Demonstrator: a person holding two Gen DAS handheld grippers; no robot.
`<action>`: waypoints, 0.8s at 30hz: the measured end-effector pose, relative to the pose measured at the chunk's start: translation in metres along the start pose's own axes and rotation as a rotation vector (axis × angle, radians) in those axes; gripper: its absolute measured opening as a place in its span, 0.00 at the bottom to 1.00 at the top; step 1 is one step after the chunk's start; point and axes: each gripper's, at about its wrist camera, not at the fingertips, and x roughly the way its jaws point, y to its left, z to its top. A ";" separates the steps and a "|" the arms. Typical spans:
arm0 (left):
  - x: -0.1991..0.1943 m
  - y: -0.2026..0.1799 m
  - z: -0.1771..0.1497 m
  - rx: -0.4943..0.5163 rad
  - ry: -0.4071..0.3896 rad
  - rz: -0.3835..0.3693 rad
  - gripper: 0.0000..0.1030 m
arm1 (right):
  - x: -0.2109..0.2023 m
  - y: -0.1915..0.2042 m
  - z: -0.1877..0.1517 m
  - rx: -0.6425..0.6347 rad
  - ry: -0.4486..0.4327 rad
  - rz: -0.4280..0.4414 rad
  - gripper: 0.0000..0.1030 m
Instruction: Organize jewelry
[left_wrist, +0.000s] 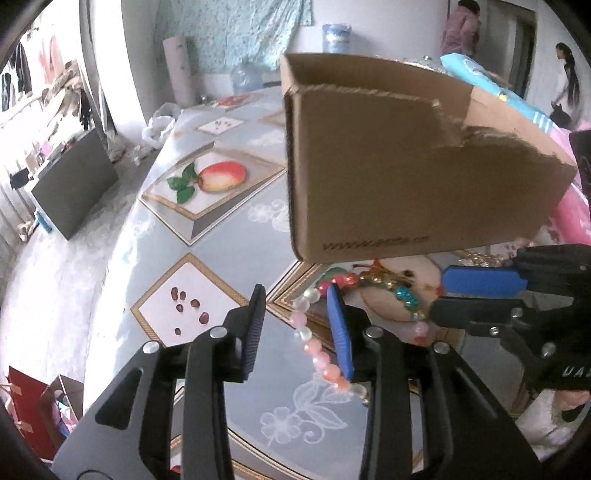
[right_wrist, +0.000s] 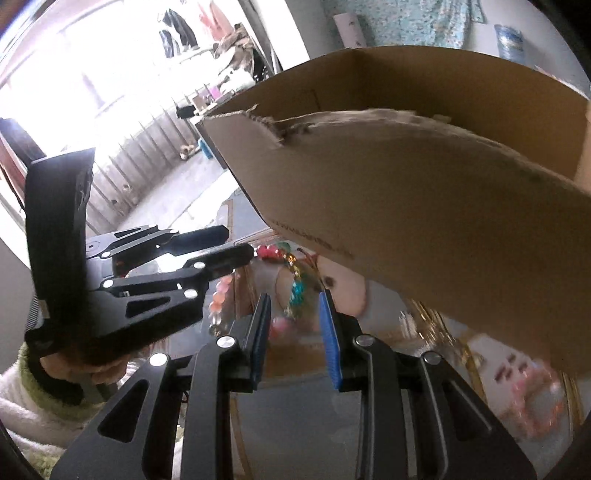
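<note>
Cardboard box (left_wrist: 406, 177) stands behind a bead bracelet (left_wrist: 321, 354) on the table (left_wrist: 207, 236).
Left gripper (left_wrist: 301, 325) is released; the bracelet lies beside its right finger. Right gripper (right_wrist: 295, 332) stands apart, beads between its fingers, no clear pinch.

A fruit-patterned tablecloth (left_wrist: 207, 229) covers the table, carrying a torn cardboard box (left_wrist: 406, 177) and a bead bracelet (left_wrist: 314, 347).

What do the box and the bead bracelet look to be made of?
Box: brown corrugated cardboard, matte, with a torn, ragged top edge. Bracelet: glossy, translucent pink and white round beads, probably glass or plastic; which one cannot be told.
</note>
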 end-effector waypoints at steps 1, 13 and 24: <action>0.001 0.001 0.000 -0.003 0.003 -0.007 0.32 | 0.004 0.003 0.003 -0.008 0.005 0.004 0.26; 0.007 -0.013 -0.002 0.010 0.004 -0.005 0.09 | 0.023 0.018 0.004 -0.075 0.019 -0.099 0.10; -0.061 -0.012 0.001 -0.052 -0.102 -0.084 0.08 | -0.030 0.022 0.002 -0.046 -0.091 0.008 0.10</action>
